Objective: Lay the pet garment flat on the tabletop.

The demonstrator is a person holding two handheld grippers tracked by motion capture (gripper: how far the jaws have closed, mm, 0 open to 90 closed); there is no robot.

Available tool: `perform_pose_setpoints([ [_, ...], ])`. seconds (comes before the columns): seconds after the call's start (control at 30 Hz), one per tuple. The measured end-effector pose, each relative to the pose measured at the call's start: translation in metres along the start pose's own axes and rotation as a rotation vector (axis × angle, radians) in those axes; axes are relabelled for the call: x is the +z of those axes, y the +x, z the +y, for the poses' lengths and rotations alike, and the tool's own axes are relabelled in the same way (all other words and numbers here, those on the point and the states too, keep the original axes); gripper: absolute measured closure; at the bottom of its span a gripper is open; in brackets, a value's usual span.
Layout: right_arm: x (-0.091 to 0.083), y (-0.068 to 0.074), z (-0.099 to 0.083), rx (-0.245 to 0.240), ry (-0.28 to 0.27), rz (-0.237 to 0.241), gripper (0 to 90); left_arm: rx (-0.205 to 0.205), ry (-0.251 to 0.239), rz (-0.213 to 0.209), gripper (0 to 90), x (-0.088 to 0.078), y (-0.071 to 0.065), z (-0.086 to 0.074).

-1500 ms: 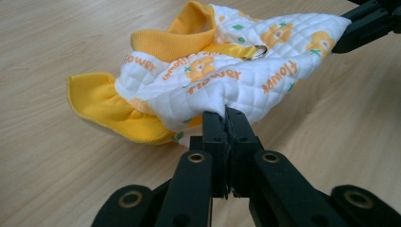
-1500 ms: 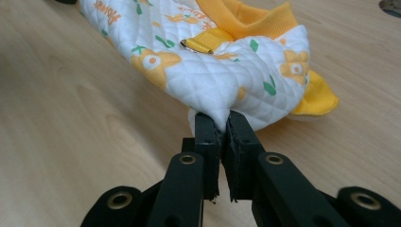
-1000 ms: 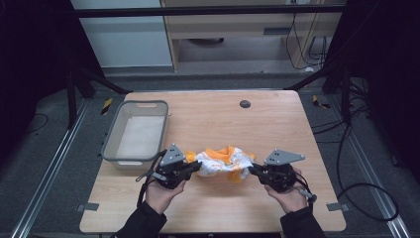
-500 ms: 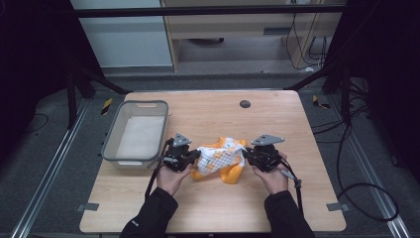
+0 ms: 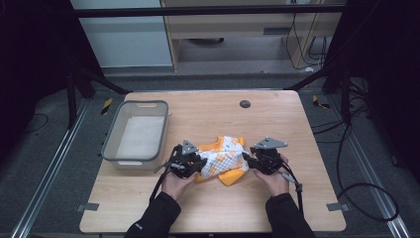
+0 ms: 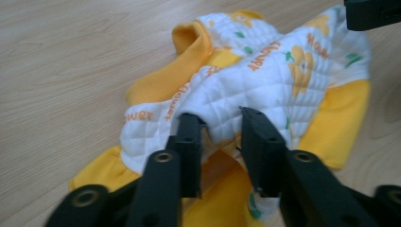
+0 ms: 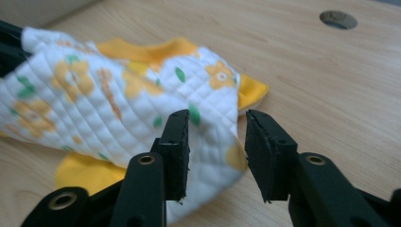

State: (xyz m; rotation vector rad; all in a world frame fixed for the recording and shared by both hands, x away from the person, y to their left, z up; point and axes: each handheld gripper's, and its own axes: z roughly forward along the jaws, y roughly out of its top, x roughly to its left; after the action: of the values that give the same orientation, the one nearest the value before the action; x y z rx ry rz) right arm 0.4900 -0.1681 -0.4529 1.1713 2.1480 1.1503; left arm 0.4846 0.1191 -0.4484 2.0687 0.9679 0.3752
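Now both tools sit closer together than a second ago, bunching a quilted yellow-and-white baby garment (image 5: 222,157) mid-desk (image 5: 213,116). Left tool (image 6: 218,137) pinches its fabric; right tool (image 7: 216,142) straddles a fold, jaws apart. Folding seems underway.

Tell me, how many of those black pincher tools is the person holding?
2. The left gripper is at the garment's left end, the right gripper at its right end, both near the table's front edge.
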Motion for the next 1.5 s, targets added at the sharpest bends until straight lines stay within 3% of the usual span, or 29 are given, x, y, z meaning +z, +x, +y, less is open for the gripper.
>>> perform_pose_setpoints([
  [0.1, -0.015, 0.004, 0.000, 0.003, -0.030, 0.019, 53.9, 0.011, -0.022, -0.024, 54.9, -0.017, -0.006, -0.006],
  [0.27, -0.032, 0.013, -0.013, 0.003, -0.046, 0.060, 51.9, 0.082, -0.020, -0.025, 47.3, -0.034, -0.019, -0.028],
  [0.37, -0.038, 0.019, -0.026, 0.023, -0.049, 0.094, 51.3, 0.098, 0.002, -0.020, 46.1, -0.032, -0.023, -0.040],
  [0.5, -0.032, 0.030, -0.042, 0.006, -0.010, 0.120, 51.4, 0.120, 0.010, 0.021, 45.6, -0.021, -0.026, -0.052],
  [0.57, -0.026, 0.035, -0.046, 0.006, 0.011, 0.125, 51.4, 0.161, 0.021, 0.055, 46.7, -0.016, -0.027, -0.056],
  [0.63, -0.019, 0.038, -0.047, 0.020, 0.024, 0.133, 50.5, 0.163, 0.025, 0.056, 47.5, -0.013, -0.026, -0.057],
  [0.8, -0.010, 0.045, -0.049, 0.028, 0.044, 0.098, 44.7, 0.134, 0.026, 0.046, 54.4, -0.003, -0.025, -0.056],
  [0.93, -0.011, 0.045, -0.051, 0.028, 0.036, 0.083, 39.2, 0.131, 0.066, 0.028, 67.1, 0.005, -0.026, -0.056],
  [1.0, -0.011, 0.044, -0.052, 0.039, 0.037, 0.067, 36.9, 0.133, 0.080, 0.039, 74.3, 0.007, -0.027, -0.057],
  [1.1, -0.011, 0.041, -0.053, 0.059, 0.041, 0.033, 34.2, 0.108, 0.086, 0.010, 83.5, 0.004, -0.026, -0.055],
  [1.2, -0.011, 0.037, -0.055, 0.097, 0.043, 0.005, 32.7, 0.084, 0.084, -0.024, 85.2, 0.003, -0.025, -0.054],
  [1.3, -0.007, 0.034, -0.056, 0.149, 0.032, 0.042, 31.3, 0.073, 0.085, -0.047, 85.5, 0.003, -0.025, -0.054],
  [1.5, 0.012, 0.034, -0.053, 0.175, 0.023, 0.072, 35.4, 0.074, 0.081, -0.061, 85.5, 0.002, -0.026, -0.053],
])
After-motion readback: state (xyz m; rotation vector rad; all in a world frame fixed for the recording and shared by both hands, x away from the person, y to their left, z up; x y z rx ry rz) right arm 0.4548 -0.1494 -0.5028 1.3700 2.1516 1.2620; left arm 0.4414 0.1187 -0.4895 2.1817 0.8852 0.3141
